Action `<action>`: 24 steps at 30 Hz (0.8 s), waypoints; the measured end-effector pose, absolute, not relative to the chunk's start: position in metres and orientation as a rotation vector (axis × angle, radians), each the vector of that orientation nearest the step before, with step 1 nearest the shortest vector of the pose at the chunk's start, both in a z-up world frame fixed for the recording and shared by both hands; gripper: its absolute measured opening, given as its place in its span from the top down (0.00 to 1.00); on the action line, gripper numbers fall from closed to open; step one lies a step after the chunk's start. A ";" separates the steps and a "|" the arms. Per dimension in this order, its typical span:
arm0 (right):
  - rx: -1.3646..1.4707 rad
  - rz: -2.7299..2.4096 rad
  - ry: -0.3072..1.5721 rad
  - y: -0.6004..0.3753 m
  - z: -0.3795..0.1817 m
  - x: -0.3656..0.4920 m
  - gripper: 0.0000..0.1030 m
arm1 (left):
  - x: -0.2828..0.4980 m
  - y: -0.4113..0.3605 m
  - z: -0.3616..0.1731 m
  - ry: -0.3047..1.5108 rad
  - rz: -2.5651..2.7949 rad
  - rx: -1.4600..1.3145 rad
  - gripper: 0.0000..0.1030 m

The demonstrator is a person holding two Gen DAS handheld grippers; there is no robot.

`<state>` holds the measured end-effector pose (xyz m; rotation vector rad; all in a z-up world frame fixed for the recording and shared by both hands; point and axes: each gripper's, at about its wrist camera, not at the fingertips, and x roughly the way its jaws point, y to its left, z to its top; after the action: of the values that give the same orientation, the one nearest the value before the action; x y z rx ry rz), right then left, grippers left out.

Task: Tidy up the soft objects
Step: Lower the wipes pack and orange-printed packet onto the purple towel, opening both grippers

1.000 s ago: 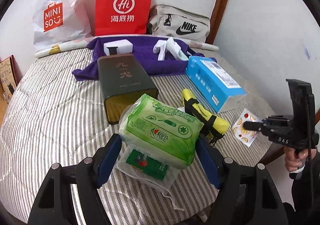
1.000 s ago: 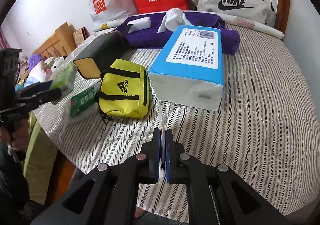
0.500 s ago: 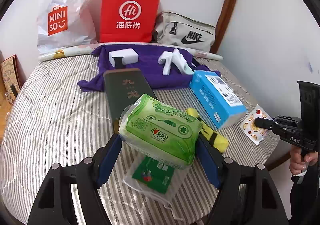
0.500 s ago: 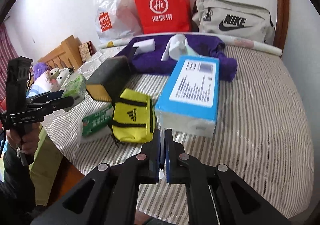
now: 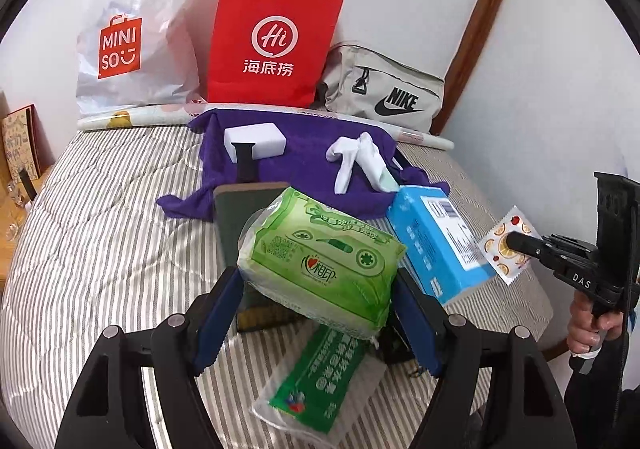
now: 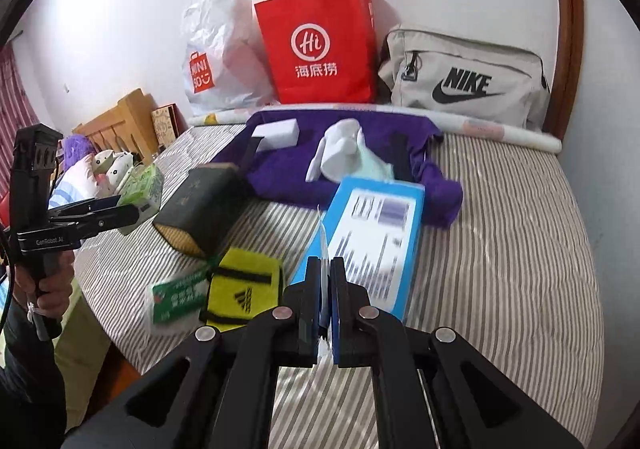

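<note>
My left gripper is shut on a green pack of wet wipes and holds it above the striped bed; it also shows in the right wrist view. My right gripper is shut on a small flat white packet with orange fruit prints, held edge-on in its own view. A blue tissue box, a yellow Adidas pouch, a green tissue pack and a dark box lie below.
A purple towel at the back carries a white block and white socks. A Miniso bag, red paper bag and Nike bag stand against the wall. The bed edge is near left.
Both grippers have risen and pulled back from the bed with their loads. The wipes pack now hangs higher over the dark box; the fruit-print packet is lifted off the bedcover.
</note>
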<state>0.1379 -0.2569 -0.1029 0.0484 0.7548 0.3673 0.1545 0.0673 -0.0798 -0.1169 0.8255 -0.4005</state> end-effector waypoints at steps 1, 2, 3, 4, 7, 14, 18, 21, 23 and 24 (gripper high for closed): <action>0.052 0.368 0.748 -0.258 -0.102 0.145 0.95 | 0.159 0.068 -0.079 0.827 -0.394 -0.121 0.28; 0.057 0.367 0.748 -0.259 -0.101 0.150 0.95 | 0.162 0.068 -0.079 0.829 -0.389 -0.126 0.28; 0.060 0.364 0.750 -0.259 -0.100 0.155 0.95 | 0.167 0.068 -0.079 0.834 -0.384 -0.133 0.28; 0.064 0.361 0.752 -0.260 -0.100 0.161 0.95 | 0.172 0.069 -0.079 0.840 -0.382 -0.141 0.28; 0.075 0.349 0.751 -0.264 -0.097 0.180 0.95 | 0.184 0.068 -0.077 0.841 -0.374 -0.146 0.28; 0.056 0.330 0.728 -0.263 -0.086 0.214 0.95 | 0.217 0.063 -0.077 0.866 -0.373 -0.150 0.28; 0.052 0.329 0.726 -0.261 -0.085 0.232 0.95 | 0.235 0.062 -0.079 0.884 -0.385 -0.166 0.28; 0.054 0.328 0.724 -0.260 -0.085 0.247 0.95 | 0.247 0.058 -0.081 0.900 -0.388 -0.155 0.28; 0.063 0.334 0.730 -0.259 -0.087 0.261 0.95 | 0.254 0.056 -0.082 0.904 -0.381 -0.136 0.28; 0.068 0.333 0.732 -0.259 -0.088 0.266 0.95 | 0.257 0.055 -0.083 0.907 -0.380 -0.135 0.28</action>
<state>0.2664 -0.2592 -0.0882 0.0676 0.7322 0.3327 0.2574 0.0554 -0.0829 -0.1352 0.9070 -0.3802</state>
